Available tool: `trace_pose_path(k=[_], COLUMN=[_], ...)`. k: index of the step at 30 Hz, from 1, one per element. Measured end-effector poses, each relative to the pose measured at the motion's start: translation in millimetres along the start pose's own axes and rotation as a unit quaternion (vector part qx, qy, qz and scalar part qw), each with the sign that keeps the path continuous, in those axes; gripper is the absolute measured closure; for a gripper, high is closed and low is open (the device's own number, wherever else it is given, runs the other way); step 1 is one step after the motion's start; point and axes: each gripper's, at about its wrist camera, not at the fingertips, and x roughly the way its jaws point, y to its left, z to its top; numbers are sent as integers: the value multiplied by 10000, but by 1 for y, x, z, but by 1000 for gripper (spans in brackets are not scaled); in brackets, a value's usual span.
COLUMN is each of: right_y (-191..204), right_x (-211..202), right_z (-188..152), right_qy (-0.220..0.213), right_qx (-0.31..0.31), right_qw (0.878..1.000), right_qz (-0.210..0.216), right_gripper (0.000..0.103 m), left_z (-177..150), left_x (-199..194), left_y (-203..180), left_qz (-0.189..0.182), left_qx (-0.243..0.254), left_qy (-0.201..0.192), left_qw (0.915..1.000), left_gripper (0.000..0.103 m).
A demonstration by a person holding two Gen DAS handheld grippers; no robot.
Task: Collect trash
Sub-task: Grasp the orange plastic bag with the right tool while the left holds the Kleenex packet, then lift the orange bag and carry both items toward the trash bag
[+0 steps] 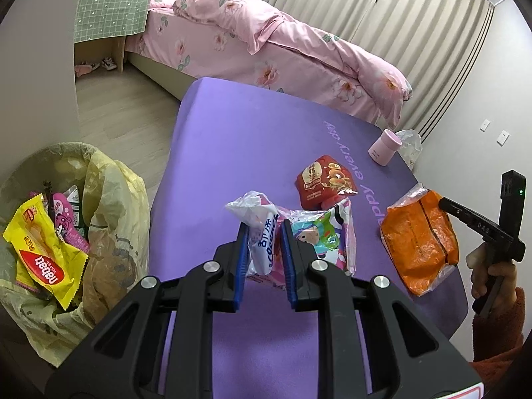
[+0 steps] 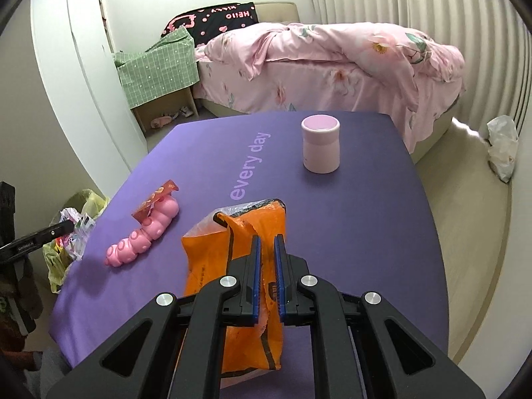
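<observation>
Both hands loaded here! The left gripper has its jaws clenched on a white-and-pink snack wrapper, held above the purple worktop, a sensible pinch on crinkly film. The lined trash bin sits just off the worktop's left edge, already holding wrappers, so that's the likely drop. The right gripper has its jaws clamped on the orange bag, gripped at a fold. A red packet remains on the worktop
</observation>
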Motion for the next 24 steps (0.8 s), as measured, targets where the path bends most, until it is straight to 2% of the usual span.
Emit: trace_pose_path(k=[2,3,4,6,8,11,21,22,24], right_y=[3,5,7,11,13,24,42,45,55], right_x=[5,8,9,11,13,24,46,51,51], right_z=[-2,-4,-6,-13,-17,-28,-49,-52,-57], right_qy=[75,120,157,175,218,456,854,997,951], right_qx=[-68,-88,-96,-69,-71,-330,-561,-653,-967], right_qw=[9999,9999,9998,9986,9968,9972,9947,9929,9906], right_qz=[-42,-10,79,498,767,493,88,24,-188], right_gripper=[93,87,63,29,29,29,28,28,28], left_z=[-1,-2,-2,-2,-1,-1,-4,-5,-6], left_x=[-1,-2,-3,-4,-4,-2,4,5,6], left_y=[1,1,0,-1,-4,-5,-8,-8,-8], left_qz=[17,23,40,91,110,126,135,134,133], left_qx=[-10,-1,18,59,72,88,83,77,73], left_qy=[7,-1,-11,-27,-45,-42,53,61,86], left_qw=[10000,10000,10000,9999,9999,9999,9999,9999,9998], left_gripper=[86,86,86,86,86,86,85,85,85])
